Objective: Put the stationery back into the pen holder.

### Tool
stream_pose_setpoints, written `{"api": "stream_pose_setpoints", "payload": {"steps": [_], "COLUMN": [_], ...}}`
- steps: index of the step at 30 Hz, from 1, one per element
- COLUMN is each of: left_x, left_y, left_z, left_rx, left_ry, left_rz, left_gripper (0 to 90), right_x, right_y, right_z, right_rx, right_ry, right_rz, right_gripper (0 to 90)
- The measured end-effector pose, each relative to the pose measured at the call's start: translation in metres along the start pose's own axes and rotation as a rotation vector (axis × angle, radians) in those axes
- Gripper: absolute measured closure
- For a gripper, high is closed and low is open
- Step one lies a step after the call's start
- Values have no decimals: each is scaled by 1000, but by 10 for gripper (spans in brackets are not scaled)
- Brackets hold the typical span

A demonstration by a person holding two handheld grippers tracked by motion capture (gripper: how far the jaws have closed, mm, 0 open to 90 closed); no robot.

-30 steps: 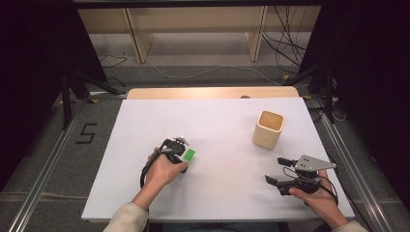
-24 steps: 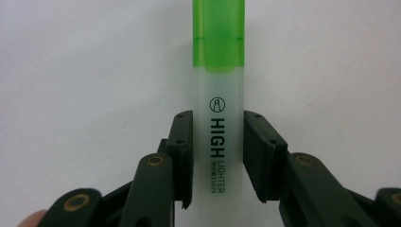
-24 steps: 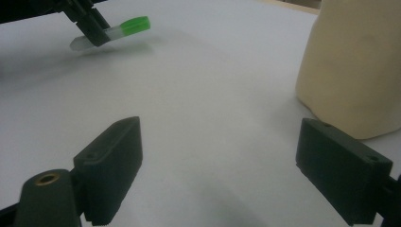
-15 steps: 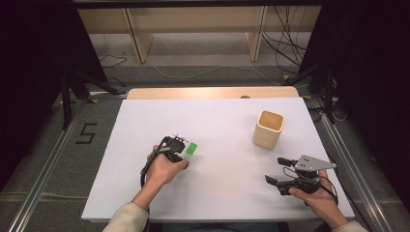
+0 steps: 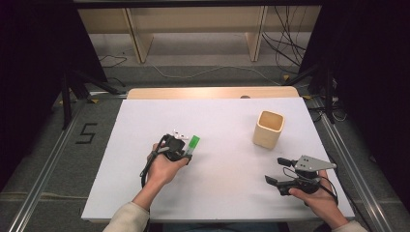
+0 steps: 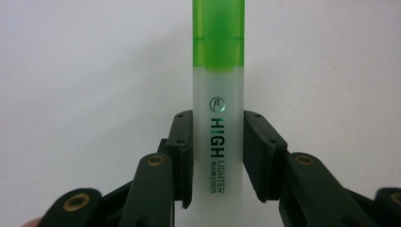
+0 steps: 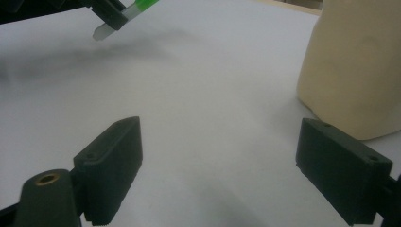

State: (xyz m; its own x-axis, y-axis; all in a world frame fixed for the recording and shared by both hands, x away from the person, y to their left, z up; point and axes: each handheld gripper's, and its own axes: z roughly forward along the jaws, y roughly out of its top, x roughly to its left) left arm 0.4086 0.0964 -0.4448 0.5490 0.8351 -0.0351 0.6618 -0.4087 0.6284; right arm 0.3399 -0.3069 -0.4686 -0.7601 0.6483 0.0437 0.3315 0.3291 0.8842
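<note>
Lifted slightly since a second ago, the highlighter [image 6: 218,123] sits clamped in the left gripper [image 5: 180,151] above the white matte surface [image 5: 227,169]. Its frosted barrel runs along the jaws, green cap pointing away. Right gripper [image 5: 285,172] rests spread apart near the square beige cup [image 5: 267,128].

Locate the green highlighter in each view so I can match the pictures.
High view: highlighter left of centre, in the left gripper.
Left gripper view: upright at centre, clamped between the jaws.
Right gripper view: top left, off the table.
Shared landmark: white table.
</note>
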Motion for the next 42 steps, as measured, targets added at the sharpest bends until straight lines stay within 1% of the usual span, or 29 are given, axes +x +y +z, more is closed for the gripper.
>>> {"api": "stream_pose_setpoints", "payload": {"steps": [7,9,13,15,18,25,27,35,42], "left_x": [-2,-2,-2,-2,-3,-5,-5,-7,-9], "left_y": [-2,-2,-2,-2,-2,-2,-2,-2,-2], "left_z": [3,3,3,3,4,5,5,5,7], "left_rx": [-58,-71,-94,-123,-147,-212,-239,-326,-366], "left_ry": [-2,1,3,7,9,16,21,31,24], "left_rz": [34,35,47,47,62,77,94,126,144], "left_gripper": [663,663,663,662,662,663,662,662,662], "right_x": [0,0,0,1,1,1,1,2,2], "right_y": [0,0,0,0,0,0,0,0,0], "right_z": [0,0,0,0,0,0,0,0,1], "right_rx": [-2,-6,-3,1,1,1,1,1,-1], "right_ry": [3,4,2,1,1,1,1,1,0], "right_rz": [-3,-8,-3,-6,-7,-3,-2,-1,-1], "right_gripper": [160,160,160,160,161,161,160,161,160]}}
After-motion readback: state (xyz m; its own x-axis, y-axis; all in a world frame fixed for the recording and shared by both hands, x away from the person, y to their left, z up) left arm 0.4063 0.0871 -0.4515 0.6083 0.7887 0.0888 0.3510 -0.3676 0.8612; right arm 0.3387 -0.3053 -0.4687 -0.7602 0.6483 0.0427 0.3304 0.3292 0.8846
